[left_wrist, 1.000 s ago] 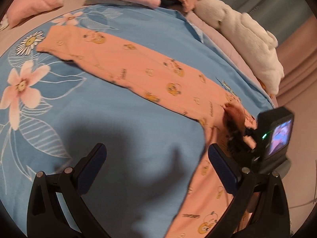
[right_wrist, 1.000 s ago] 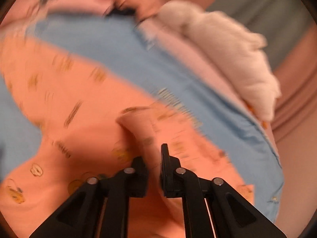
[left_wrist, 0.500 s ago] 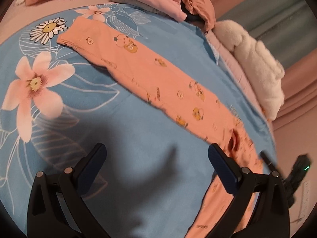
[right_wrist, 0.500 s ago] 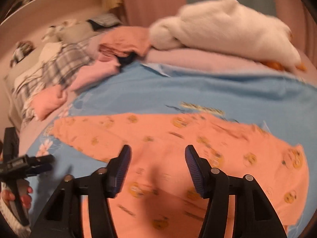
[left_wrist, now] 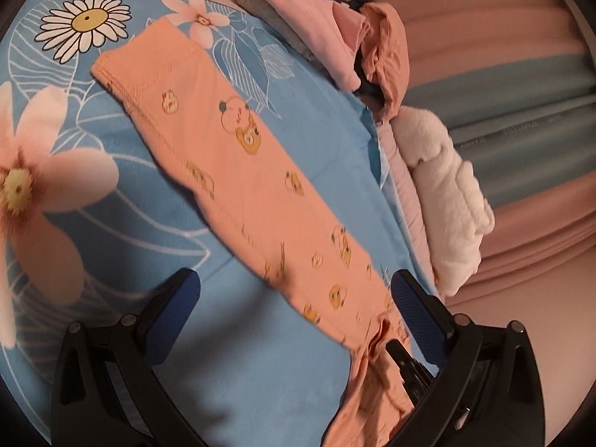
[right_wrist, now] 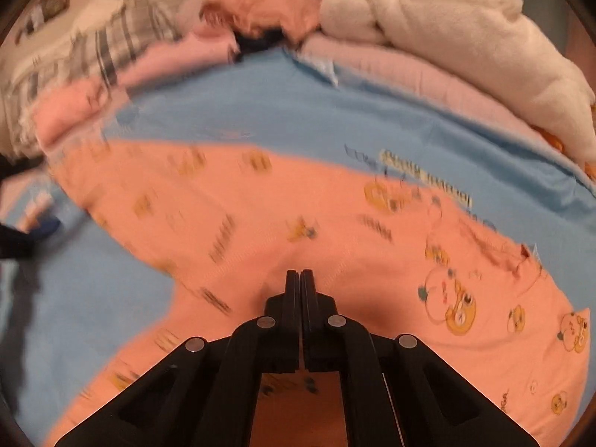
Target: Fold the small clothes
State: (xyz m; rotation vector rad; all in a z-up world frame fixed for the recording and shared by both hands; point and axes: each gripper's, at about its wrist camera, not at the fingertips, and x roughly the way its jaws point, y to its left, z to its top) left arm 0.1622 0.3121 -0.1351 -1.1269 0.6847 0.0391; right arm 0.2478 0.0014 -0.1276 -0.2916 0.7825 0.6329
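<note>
Orange pants [left_wrist: 238, 171] with cartoon prints lie spread on the blue flowered sheet [left_wrist: 283, 372], one leg running up to its cuff at the top left. My left gripper [left_wrist: 294, 298] hangs open over the lower part of that leg, pads well apart and touching nothing. My right gripper [right_wrist: 300, 275] points down at the crotch of the pants [right_wrist: 335, 231], its jaws closing until they meet, with a small pinch of orange cloth at the tips. In the left wrist view the right gripper [left_wrist: 396, 350] shows at the bottom right, with fabric bunched around it.
A stack of pink and orange folded clothes [left_wrist: 309, 26] sits at the sheet's far edge. A white fluffy blanket [left_wrist: 447, 193] lies along the right side. Plaid cloth [right_wrist: 111, 44] and more pink items lie at the back left.
My left gripper has swung closer along the pant leg, still open. My right gripper opened, then came down and shut on the crotch fabric.
</note>
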